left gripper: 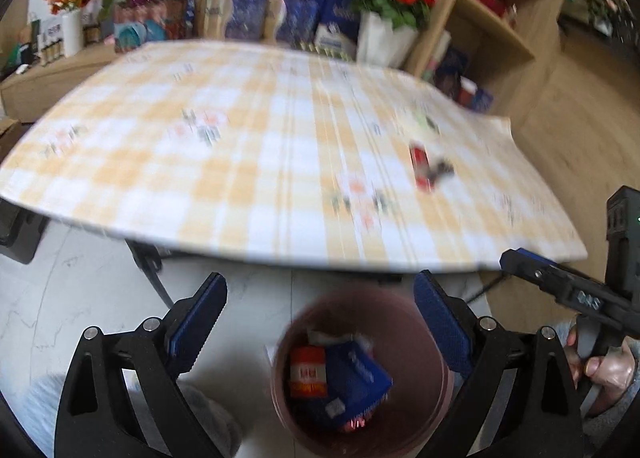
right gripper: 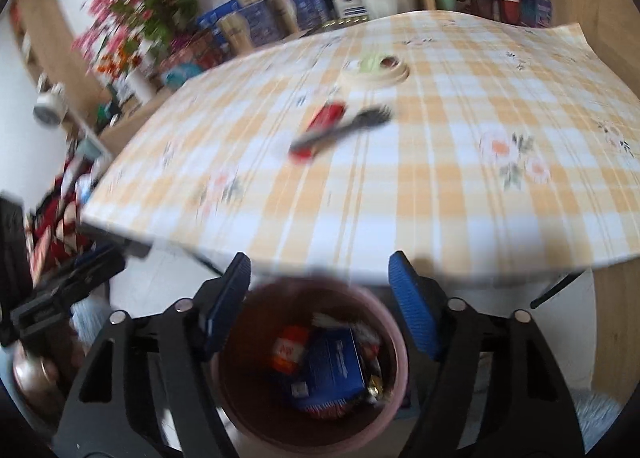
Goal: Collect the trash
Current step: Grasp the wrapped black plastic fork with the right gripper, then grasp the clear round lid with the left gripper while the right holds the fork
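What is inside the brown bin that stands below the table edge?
Inside the brown bin lie a blue carton, an orange-red packet, and some white and shiny wrappers. What lies beneath them, and the bin's bottom, are covered.

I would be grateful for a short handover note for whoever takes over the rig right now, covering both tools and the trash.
Left tool: open, nothing between its fingers, above the bin.
Right tool: open, empty, also above the bin.
Trash bin: on the floor at the table's near edge; already holds a blue carton, an orange packet and other wrappers.
Left on the checked tablecloth: a red wrapper with a dark plastic fork lying across it, and behind them a cream cup lid with something green on it.
Next: probably the fork and wrapper, nearest the bin.
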`<state>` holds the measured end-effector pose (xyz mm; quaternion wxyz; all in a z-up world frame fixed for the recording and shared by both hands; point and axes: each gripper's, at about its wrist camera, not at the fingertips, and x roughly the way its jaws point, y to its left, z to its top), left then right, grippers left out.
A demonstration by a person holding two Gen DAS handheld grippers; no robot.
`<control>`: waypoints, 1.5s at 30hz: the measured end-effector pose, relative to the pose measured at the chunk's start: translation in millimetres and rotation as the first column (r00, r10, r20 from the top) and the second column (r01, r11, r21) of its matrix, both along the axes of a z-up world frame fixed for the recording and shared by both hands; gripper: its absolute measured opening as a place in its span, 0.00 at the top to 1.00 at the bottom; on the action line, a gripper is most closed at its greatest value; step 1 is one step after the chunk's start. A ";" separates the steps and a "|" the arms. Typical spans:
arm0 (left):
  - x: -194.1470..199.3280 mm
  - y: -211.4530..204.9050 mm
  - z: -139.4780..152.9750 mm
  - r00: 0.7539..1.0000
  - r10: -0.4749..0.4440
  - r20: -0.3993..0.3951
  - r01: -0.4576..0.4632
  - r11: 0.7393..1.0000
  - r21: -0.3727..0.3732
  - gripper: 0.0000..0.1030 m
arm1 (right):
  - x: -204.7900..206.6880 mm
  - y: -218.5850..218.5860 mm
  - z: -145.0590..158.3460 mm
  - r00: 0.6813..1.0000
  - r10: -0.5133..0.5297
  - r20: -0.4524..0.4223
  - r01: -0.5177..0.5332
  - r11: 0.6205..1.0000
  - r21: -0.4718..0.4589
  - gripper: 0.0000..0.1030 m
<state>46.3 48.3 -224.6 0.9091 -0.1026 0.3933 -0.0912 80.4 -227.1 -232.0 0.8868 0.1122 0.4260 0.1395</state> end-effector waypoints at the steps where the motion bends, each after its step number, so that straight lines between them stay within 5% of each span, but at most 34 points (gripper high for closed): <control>1: 3.2 2.7 5.8 1.000 0.010 0.012 -0.010 1.000 -0.006 0.11 | 12.9 -2.6 3.7 1.000 -0.027 -0.010 0.027 0.999 0.027 0.42; 5: 18.1 18.4 34.6 0.996 0.058 0.070 -0.055 0.998 -0.037 0.11 | 61.1 -6.8 5.8 0.988 -0.131 -0.087 0.138 0.987 0.078 0.55; 14: 26.8 40.7 42.6 0.991 0.091 0.103 -0.088 0.996 -0.028 0.10 | 131.1 0.8 -17.4 0.925 -0.295 -0.239 0.331 0.936 0.125 0.58; 21: 32.4 65.6 17.3 0.986 0.168 0.024 -0.163 0.977 -0.137 0.09 | 147.6 29.5 -13.9 0.939 -0.313 -0.147 0.301 0.949 -0.098 0.60; 24: 36.2 65.2 10.4 0.986 0.169 0.010 -0.166 0.978 -0.129 0.09 | 143.9 24.5 -15.4 0.954 -0.272 -0.125 0.265 0.962 -0.067 0.68; 26: 38.7 62.7 7.9 0.987 0.163 0.005 -0.161 0.980 -0.119 0.09 | 143.9 23.2 -15.9 0.957 -0.260 -0.132 0.249 0.964 -0.093 0.91; 31: 47.0 52.9 4.6 0.990 0.138 -0.005 -0.137 0.984 -0.110 0.09 | 136.6 4.0 -9.6 0.974 -0.201 -0.104 0.209 0.976 0.067 0.94; 39: 91.5 22.8 14.8 0.999 0.050 -0.009 -0.050 0.997 -0.055 0.09 | 140.6 -22.9 32.2 0.985 -0.111 0.129 0.115 0.993 -0.021 0.94; 45: 165.1 -9.6 21.2 0.999 -0.015 -0.035 0.015 1.000 -0.020 0.09 | 161.3 -55.2 30.5 0.971 -0.142 0.192 0.153 0.987 -0.045 0.94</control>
